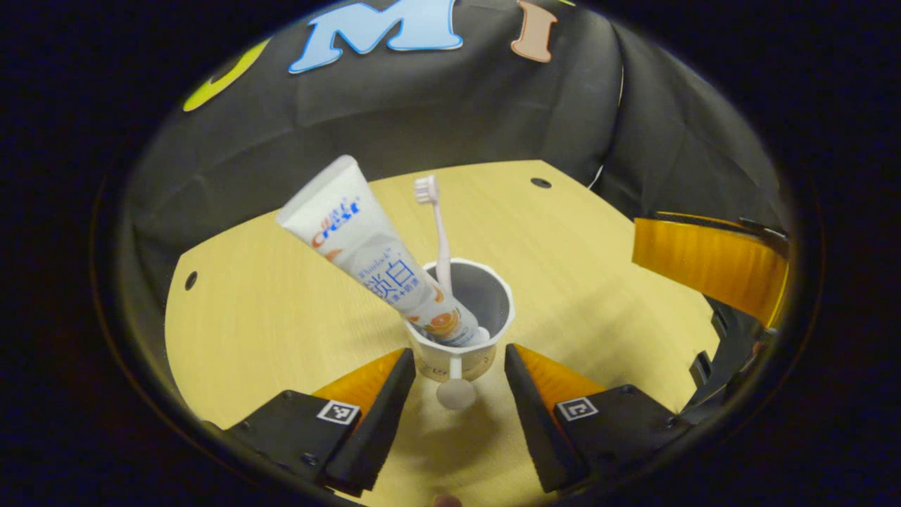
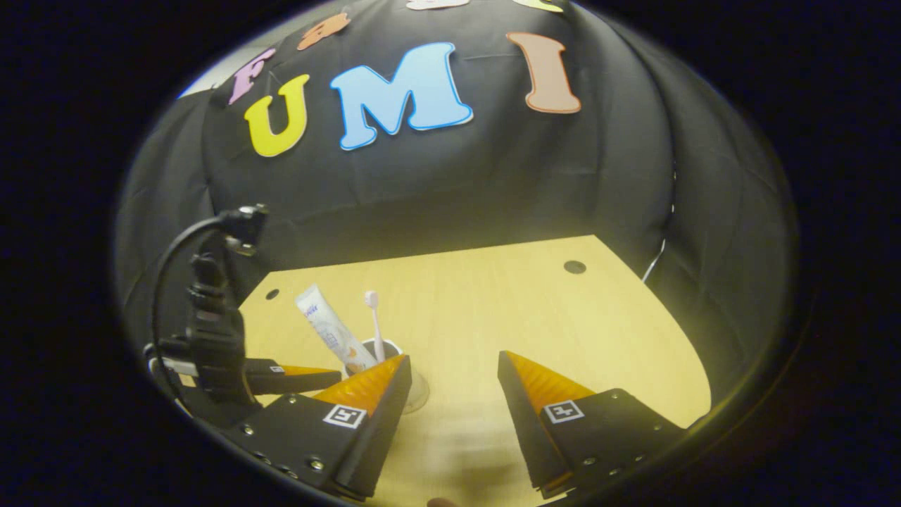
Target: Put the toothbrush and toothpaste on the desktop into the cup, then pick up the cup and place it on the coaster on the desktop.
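A white cup (image 1: pixel 461 331) stands on the wooden table (image 1: pixel 281 317), right between the tips of my left gripper (image 1: pixel 457 366). That gripper's jaws are spread wide on either side of the cup. A white toothpaste tube (image 1: pixel 366 246) leans out of the cup to the left, and a pale pink toothbrush (image 1: pixel 440 232) stands in it, bristles up. In the right gripper view the cup (image 2: pixel 386 348), tube (image 2: pixel 331 331) and brush (image 2: pixel 375 324) sit just behind the left finger of my right gripper (image 2: pixel 454 366), which is open over bare wood. A faint round rim (image 2: pixel 420 394) shows below the cup; I cannot tell what it is.
A small pale knob on a stem (image 1: pixel 456 393) hangs at the cup's near side. One finger of the right gripper (image 1: pixel 704 264) juts in at the right. The left gripper's body and cable (image 2: pixel 211 338) rise at the left. The table (image 2: pixel 493 310) has small holes (image 2: pixel 574 267) near its back corners.
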The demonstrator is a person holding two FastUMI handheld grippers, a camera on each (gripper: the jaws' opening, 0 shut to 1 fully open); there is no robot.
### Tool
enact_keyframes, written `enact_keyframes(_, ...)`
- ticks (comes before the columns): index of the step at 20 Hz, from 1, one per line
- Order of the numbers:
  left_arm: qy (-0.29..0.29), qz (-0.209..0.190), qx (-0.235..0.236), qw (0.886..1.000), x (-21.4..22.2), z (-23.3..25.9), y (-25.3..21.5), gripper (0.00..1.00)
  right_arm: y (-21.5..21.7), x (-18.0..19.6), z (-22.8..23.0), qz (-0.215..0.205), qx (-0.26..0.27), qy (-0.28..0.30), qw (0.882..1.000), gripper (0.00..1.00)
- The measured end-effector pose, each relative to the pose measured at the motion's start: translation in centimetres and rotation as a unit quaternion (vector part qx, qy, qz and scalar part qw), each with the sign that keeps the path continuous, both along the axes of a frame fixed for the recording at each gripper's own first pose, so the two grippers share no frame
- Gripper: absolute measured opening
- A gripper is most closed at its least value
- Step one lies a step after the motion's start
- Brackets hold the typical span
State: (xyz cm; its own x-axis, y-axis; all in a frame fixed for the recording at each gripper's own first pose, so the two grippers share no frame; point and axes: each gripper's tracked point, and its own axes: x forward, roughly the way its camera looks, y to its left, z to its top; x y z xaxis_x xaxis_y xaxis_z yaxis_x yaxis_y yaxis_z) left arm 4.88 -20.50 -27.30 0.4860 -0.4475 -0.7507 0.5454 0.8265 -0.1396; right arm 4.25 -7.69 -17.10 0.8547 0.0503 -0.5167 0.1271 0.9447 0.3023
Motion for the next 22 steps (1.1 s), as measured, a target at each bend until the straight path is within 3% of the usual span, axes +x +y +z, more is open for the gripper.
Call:
enact_keyframes(1, -0.019, 0.011, -0.009, 1.000, 0.1, 1.6, 0.6, 1.00, 0.0, 0.2, 0.6, 0.003, -0.005, -0.010, 1.000, 0.76)
enact_keyframes(2, -0.038, 0.024, -0.020, 0.999, 0.2, 2.7, 1.3, 0.95, -0.1, 0.3, 1.3, 0.006, -0.008, -0.020, 1.000, 0.76)
enact_keyframes(5, -0.087, 0.069, -0.065, 0.992, 0.5, 7.2, 3.6, 0.94, -0.3, 0.7, 3.2, 0.013, -0.026, -0.050, 0.998, 0.76)
enact_keyframes(7, -0.130, 0.100, -0.088, 0.983, 1.2, 9.8, 6.0, 0.94, -0.4, 0.5, 4.5, 0.014, -0.042, -0.073, 0.996, 0.72)
enact_keyframes(10, -0.188, 0.135, -0.107, 0.967, 2.3, 11.6, 7.5, 0.94, 0.2, -0.5, 6.8, 0.007, -0.058, -0.100, 0.993, 0.76)
enact_keyframes(17, -0.252, 0.144, -0.137, 0.947, 3.4, 15.7, 10.4, 0.95, 2.8, -2.8, 11.1, -0.011, -0.091, -0.143, 0.986, 0.76)
enact_keyframes(18, -0.261, 0.143, -0.139, 0.944, 3.1, 16.4, 10.6, 0.88, 3.2, -3.0, 11.3, -0.013, -0.090, -0.147, 0.985, 0.76)
enact_keyframes(19, -0.268, 0.142, -0.139, 0.943, 2.8, 16.9, 11.0, 0.95, 3.3, -3.1, 11.6, -0.019, -0.092, -0.150, 0.984, 0.76)
enact_keyframes(22, -0.280, 0.143, -0.146, 0.938, 1.5, 17.3, 12.4, 0.94, 4.0, -3.5, 12.5, -0.022, -0.104, -0.160, 0.981, 0.76)
